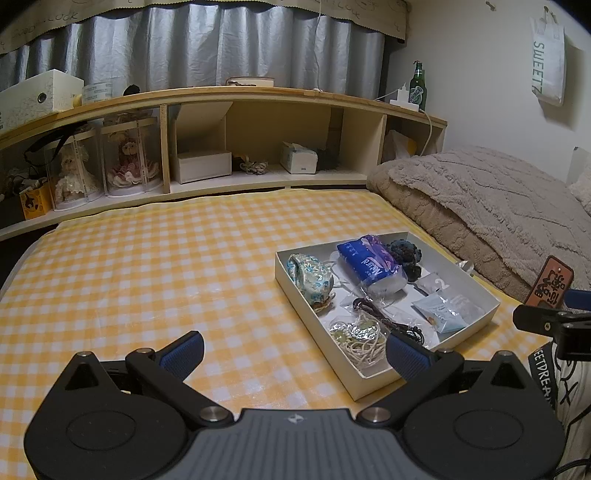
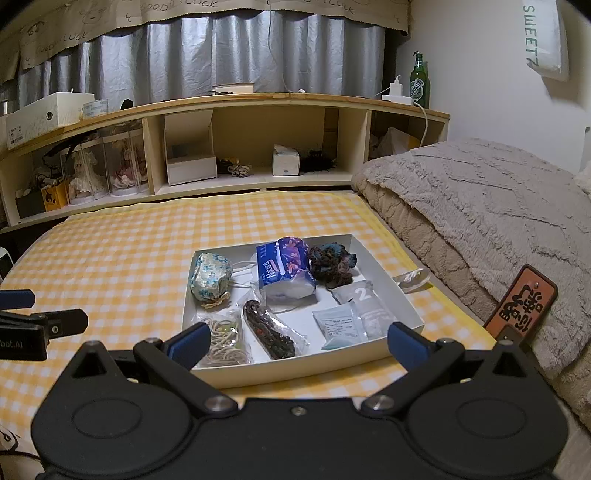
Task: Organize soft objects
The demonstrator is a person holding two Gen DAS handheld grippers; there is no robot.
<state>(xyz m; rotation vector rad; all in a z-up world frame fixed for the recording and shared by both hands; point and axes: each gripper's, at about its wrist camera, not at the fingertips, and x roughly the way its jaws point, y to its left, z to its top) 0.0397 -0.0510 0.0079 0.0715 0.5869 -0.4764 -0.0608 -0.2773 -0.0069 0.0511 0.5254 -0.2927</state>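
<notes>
Sorting looks nearly finished: soft items fill the white tray [image 2: 402,295]. I hold each hand-held gripper, left [image 1: 293,350] and right [image 2: 297,341], wide open, empty; next I'd check for strays.

The white bag [image 1: 549,59] on the wall reads "SWEET" in green — its last letters are cut off. The blue tissue pack [image 2: 283,271] in the box says "Natural". A grey sachet [image 2: 357,293] carries a "2". The curtain valance [image 2: 110,22] shows "GOOD LUCK" — repeated, faintly.
</notes>
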